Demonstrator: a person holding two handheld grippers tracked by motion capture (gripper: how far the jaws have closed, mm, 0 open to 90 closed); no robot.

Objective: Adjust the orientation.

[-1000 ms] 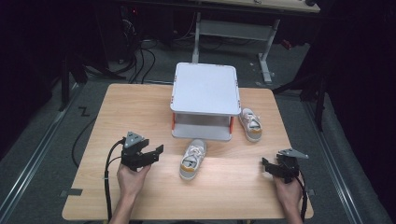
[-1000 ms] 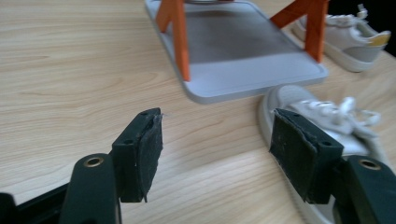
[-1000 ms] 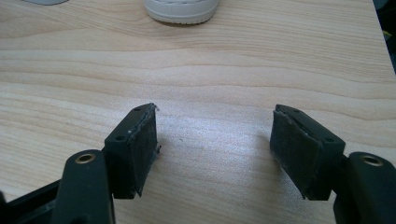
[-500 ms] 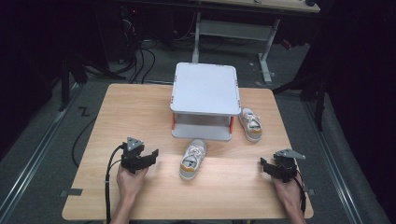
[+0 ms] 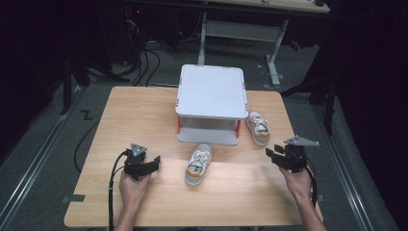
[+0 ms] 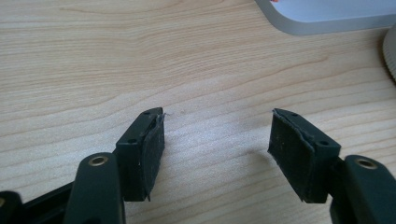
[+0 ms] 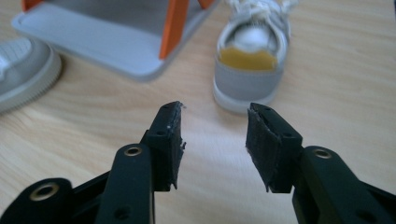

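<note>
So, biggest first: wooden table [image 5: 144, 115], with the white two-tier rack [image 5: 211, 91] standing at its far middle. Two small sneakers: one shoe [image 5: 197, 165] lies in front of the rack between your hands, the other shoe [image 5: 258, 128] sits just beside the rack's right edge, heel toward your right gripper [image 7: 214, 140]. That gripper's jaws have just been closing but stand apart, nothing between them. Left gripper [image 6: 215, 149] hovers low over bare wood, jaws apart and empty too. Handling, my read: the shoes look light, with soft fabric uppers that will squash and a stiffer rubber sole. Take hold at the heel counter, where the yellow tab [image 7: 247, 58] is, or pinch the sole sidewall; skip the laces, they'll slip and the shoe may swing.
</note>
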